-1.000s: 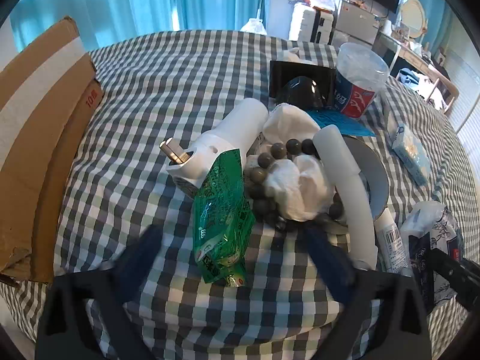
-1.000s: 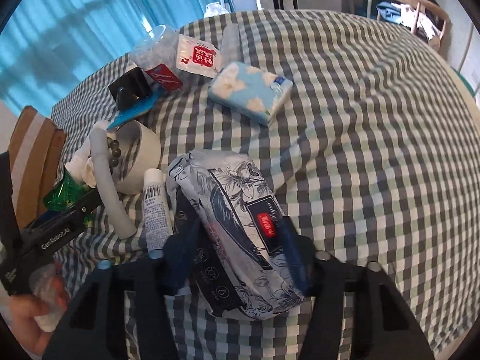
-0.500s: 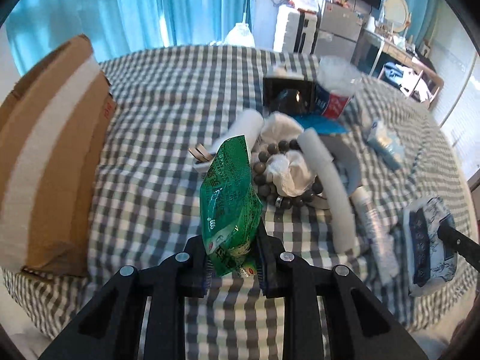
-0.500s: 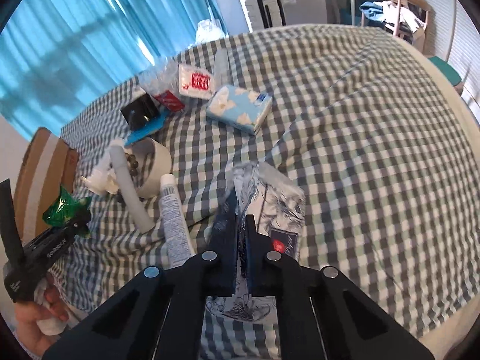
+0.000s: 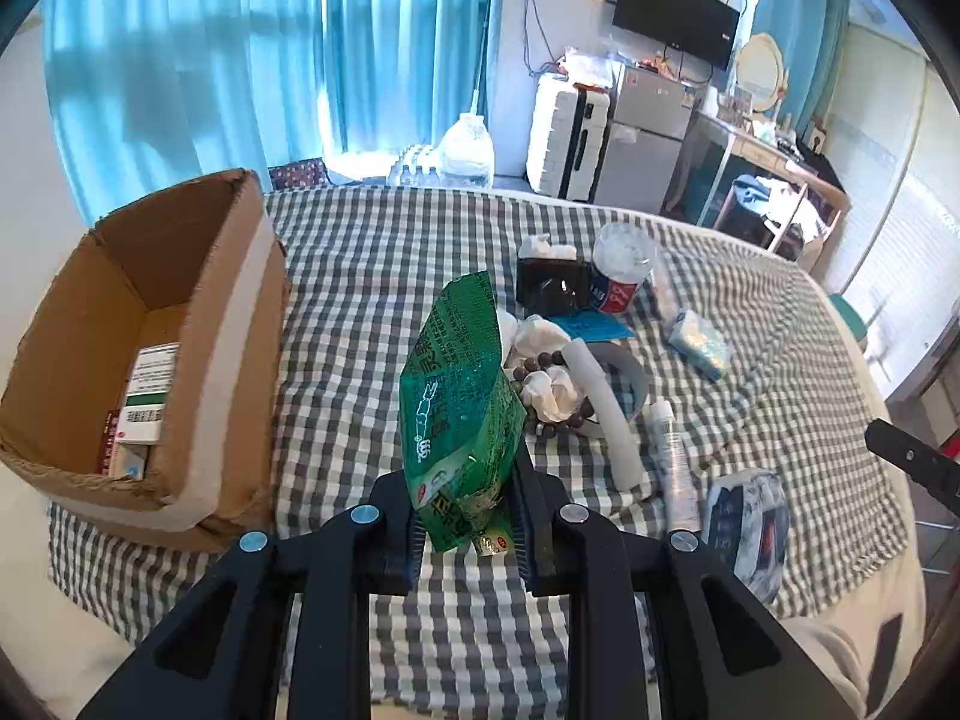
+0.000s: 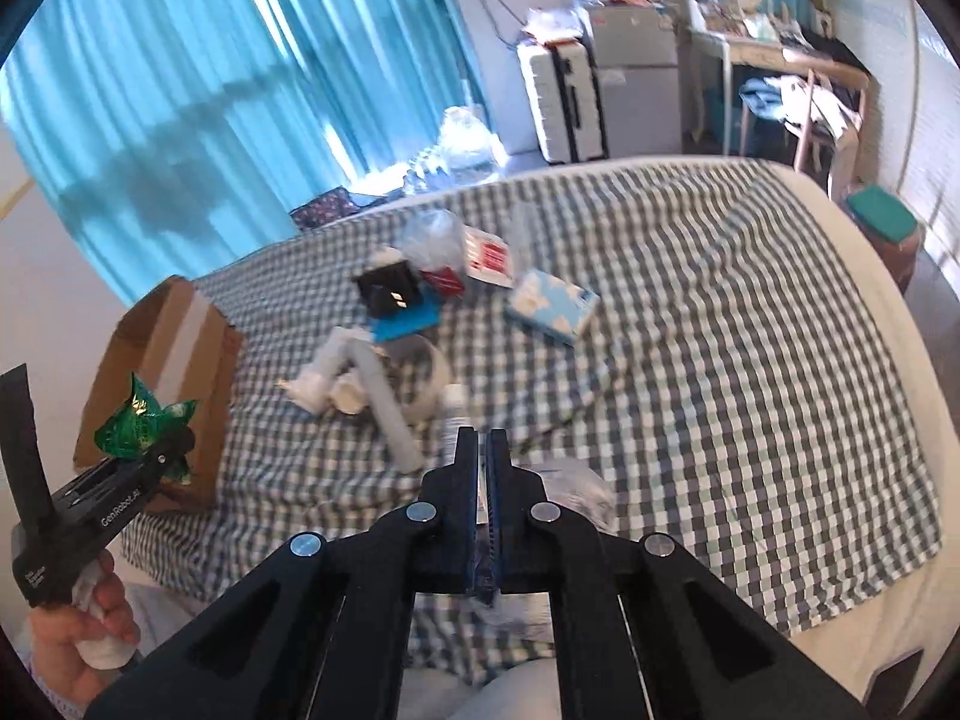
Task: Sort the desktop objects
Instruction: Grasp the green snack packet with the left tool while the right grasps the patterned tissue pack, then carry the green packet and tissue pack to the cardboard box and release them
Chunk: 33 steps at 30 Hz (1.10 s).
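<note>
Since a second ago the green packet (image 5: 462,396) has come up off the checked cloth (image 5: 372,312), and the patterned tissue pack (image 5: 747,525) has risen too. The left gripper (image 5: 465,516) clamps the packet's lower end, beside the open cardboard box (image 5: 198,324). The right gripper (image 6: 485,492) is clenched on the tissue pack's wrapper, above the cloth.

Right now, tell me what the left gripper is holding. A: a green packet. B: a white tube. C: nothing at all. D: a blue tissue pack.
A: in the left wrist view the left gripper has its jaws closed on the lower end of the green packet, held clear above the checked cloth.
</note>
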### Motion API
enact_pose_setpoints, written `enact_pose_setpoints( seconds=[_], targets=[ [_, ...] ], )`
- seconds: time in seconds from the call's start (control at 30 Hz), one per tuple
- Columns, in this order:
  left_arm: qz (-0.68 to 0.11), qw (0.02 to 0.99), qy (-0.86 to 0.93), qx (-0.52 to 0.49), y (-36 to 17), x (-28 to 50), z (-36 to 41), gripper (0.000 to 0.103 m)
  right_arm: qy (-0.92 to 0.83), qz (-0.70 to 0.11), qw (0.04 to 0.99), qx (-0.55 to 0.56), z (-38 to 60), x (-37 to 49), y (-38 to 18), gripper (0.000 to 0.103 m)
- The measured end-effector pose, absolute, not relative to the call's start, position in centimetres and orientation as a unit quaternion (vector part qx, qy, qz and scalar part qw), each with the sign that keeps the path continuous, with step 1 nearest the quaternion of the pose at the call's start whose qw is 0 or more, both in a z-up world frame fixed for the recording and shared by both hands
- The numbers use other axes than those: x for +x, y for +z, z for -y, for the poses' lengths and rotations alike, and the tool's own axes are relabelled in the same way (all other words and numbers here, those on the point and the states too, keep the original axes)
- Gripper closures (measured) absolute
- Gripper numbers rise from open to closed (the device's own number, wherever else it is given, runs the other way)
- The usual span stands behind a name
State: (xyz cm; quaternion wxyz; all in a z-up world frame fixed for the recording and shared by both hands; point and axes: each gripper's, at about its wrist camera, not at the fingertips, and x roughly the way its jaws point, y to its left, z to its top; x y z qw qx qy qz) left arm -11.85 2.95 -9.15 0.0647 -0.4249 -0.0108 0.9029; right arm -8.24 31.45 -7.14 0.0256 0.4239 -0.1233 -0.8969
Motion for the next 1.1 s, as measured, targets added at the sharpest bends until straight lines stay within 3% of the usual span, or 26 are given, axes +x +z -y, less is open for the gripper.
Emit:
enact_pose_setpoints(
  seconds=[0.1,0.13,0.17,0.2,0.23,0.53,0.8,0.97,1.03,1.1],
  targets=[
    [0.021,0.064,0.906,-0.418,-8.0,-11.0,-1.9,0.079,-0.897,0.115,0.033,0.425,-30.3,-8.0,-6.6,0.097],
    [0.021,0.065,0.907,-0.416,-7.7,-10.8,-1.6,0.079,-0.896,0.116,0.034,0.427,-30.1,-7.9,-6.7,0.081],
    [0.02,0.063,0.908,-0.413,-7.6,-10.5,-1.3,0.079,-0.896,0.116,0.024,0.428,-30.1,-7.8,-7.0,0.051],
    [0.018,0.061,0.909,-0.413,-7.6,-10.2,-0.9,0.079,-0.895,0.115,0.01,0.432,-30.2,-7.7,-7.6,0.038],
    [0.018,0.06,0.908,-0.414,-7.7,-10.1,-0.7,0.079,-0.889,0.116,-0.004,0.442,-30.4,-7.8,-8.5,0.032],
    [0.023,0.053,0.893,-0.446,-11.1,-9.6,0.3,0.079,-0.796,0.134,-0.057,0.587,-31.9,-10.6,-19.1,0.032],
    [0.012,0.059,0.883,-0.466,-13.7,-11.7,-1.5,0.079,-0.753,0.156,-0.042,0.638,-32.7,-14.2,-23.9,0.036],
    [0.008,0.071,0.88,-0.47,-14.5,-12.8,-2.4,0.079,-0.764,0.162,-0.026,0.624,-33.2,-14.7,-24.3,0.076],
    [0.011,0.078,0.88,-0.468,-14.5,-12.9,-2.6,0.079,-0.769,0.182,-0.017,0.612,-33.8,-14.3,-24.0,0.086],
    [0.009,0.083,0.881,-0.466,-14.2,-12.8,-2.9,0.079,-0.781,0.193,-0.01,0.594,-34.0,-13.8,-23.3,0.088]
  ],
)
